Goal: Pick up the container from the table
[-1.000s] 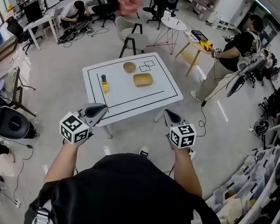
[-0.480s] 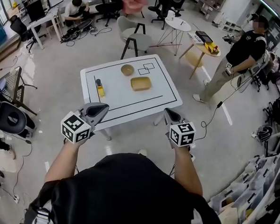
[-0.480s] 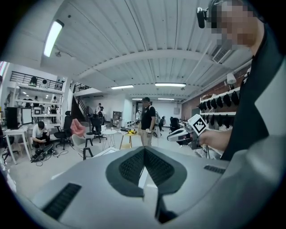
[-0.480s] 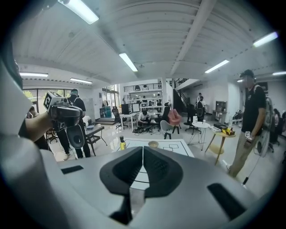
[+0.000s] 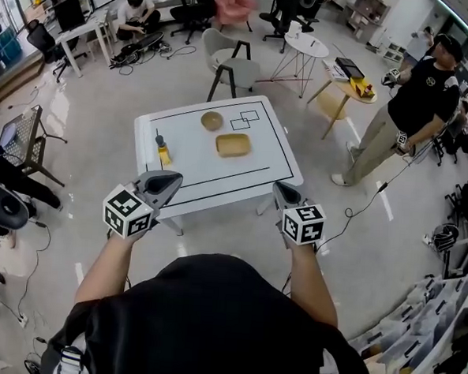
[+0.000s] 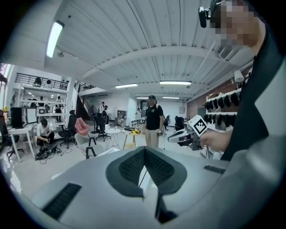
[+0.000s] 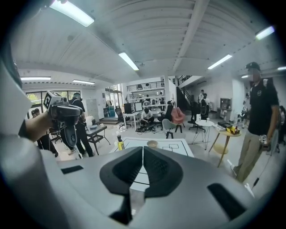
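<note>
A white table with black lines stands in front of me. On it lie a shallow rectangular wooden container, a round wooden bowl and a small bottle with yellow contents. My left gripper hovers shut and empty just short of the table's near left edge. My right gripper is shut and empty off the near right corner. The right gripper view shows the table, bottle and bowl beyond the closed right gripper. The left gripper points past the table.
A person stands to the right beside a wooden side table. Behind the table are a grey chair and a round white table. A wire cart stands left. Cables run over the floor.
I have come a little nearer to the table with both grippers held shut in front of me. The standing person at the right has shifted position.
</note>
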Tool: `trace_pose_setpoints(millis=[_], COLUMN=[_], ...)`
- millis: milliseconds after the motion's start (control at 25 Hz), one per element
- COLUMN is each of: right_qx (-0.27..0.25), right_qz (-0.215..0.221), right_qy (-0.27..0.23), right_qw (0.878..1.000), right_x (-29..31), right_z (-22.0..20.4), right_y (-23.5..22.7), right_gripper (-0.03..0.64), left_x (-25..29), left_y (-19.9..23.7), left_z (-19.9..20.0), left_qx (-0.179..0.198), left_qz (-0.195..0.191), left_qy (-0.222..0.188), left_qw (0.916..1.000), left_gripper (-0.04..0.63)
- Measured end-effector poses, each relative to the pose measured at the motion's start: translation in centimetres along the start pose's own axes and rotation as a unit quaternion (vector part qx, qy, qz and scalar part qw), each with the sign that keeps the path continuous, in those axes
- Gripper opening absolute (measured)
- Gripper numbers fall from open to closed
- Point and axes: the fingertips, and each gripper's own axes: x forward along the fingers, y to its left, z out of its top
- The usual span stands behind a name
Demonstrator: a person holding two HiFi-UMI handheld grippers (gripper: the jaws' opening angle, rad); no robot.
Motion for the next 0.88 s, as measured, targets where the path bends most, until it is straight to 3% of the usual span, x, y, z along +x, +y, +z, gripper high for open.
trace_pose_setpoints(millis=[880], right_qx=[-0.022], right_qz=[0.063], right_qy=[0.014], right_qw=[0.998], right_x=[4.1], right_z=[0.9], right_y=[-8.6], right_gripper=[0.008], left_x=[8.6], left_y=[0.4], left_z=[1.2], left_qx=[-0.020], left_qz=[0.056], left_qy=[0.006], left_qw=[0.9982], left_gripper=[0.008])
